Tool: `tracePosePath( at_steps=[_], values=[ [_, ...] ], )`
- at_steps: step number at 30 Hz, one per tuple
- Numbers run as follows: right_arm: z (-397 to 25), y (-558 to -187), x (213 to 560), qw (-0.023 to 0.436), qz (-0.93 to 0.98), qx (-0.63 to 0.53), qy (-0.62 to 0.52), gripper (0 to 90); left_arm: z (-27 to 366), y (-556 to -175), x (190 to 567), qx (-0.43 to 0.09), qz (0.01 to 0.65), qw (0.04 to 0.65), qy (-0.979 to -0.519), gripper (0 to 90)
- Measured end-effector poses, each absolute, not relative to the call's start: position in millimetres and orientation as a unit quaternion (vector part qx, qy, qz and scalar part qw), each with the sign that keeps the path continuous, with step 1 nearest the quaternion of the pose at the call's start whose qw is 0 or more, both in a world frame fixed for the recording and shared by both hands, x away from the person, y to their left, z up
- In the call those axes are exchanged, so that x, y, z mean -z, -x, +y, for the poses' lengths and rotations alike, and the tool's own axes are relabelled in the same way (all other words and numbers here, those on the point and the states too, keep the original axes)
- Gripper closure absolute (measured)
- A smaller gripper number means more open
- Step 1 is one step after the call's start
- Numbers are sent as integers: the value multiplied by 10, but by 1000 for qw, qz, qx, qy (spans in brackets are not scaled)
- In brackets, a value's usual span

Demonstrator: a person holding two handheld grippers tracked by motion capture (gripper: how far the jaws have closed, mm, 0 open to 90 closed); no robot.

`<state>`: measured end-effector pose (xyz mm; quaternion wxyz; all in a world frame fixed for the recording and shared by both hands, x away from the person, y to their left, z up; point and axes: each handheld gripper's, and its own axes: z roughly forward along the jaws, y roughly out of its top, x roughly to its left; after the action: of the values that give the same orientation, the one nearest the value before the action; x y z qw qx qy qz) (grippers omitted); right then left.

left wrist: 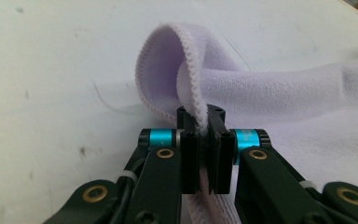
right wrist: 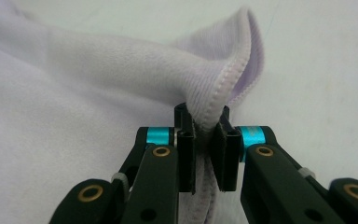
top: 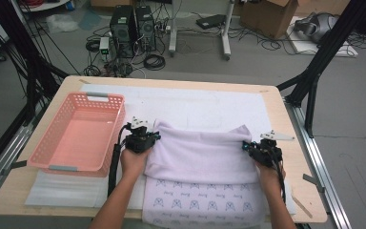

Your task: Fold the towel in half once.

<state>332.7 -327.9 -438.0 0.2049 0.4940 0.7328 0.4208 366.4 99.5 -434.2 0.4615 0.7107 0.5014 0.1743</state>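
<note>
A: Towel position?

B: Lavender towel (top: 202, 155) lies in the middle of the table, folded over itself. A printed layer sticks out at the near edge, small blue motifs in rows. Left gripper (top: 145, 135) is at the towel's far-left corner, right gripper (top: 257, 149) at the far-right corner.

A: Jaws?

B: Left gripper view: left gripper (left wrist: 204, 126) has its jaws clamped on the stitched hem, and the corner curls up into a loop above them. Right gripper view: right gripper (right wrist: 208, 125) has its jaws pressed onto a doubled hem edge, with the corner peaking up past them. Both corners are raised off the surface.

A: What does the high view add?

B: The whole layout. A pink basket (top: 57, 151) with perforated walls sits at the left, just beside the left gripper and apart from the towel. Both forearms come in from the near edge. The stitching and the grip itself are too small to read there; the gripper views settle that.

A: Surface?

B: White mat (top: 195, 107) over a light wooden table (top: 286, 124). Close up, the mat shows scuffs and small dark specks.

A: Room?

B: Grey floor. Two black computer towers (top: 133, 26) and tangled cables at the far side, a cardboard box (top: 271, 16) at far right, black frame struts on both sides.
</note>
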Motion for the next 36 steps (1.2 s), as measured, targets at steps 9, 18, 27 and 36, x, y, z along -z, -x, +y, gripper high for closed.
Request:
tracePosePath(
  at_steps=[9, 18, 27, 36],
  values=[
    [-3267, -3707, 4130, 225, 712, -446, -494, 818, 1033, -4005, 4104, -197, 508, 488, -682, 850],
    [-3292, -4031, 4001, 249, 682, -477, -496, 815, 1018, -4276, 3915, -221, 489, 515, -668, 849],
    [-3296, -4219, 4234, 212, 679, -434, -553, 598, 1013, -4377, 4122, -158, 527, 467, -692, 573],
    [-3389, -4040, 4069, 201, 690, -431, -545, 520, 904, -4078, 4175, -155, 504, 483, -699, 497]
  ],
)
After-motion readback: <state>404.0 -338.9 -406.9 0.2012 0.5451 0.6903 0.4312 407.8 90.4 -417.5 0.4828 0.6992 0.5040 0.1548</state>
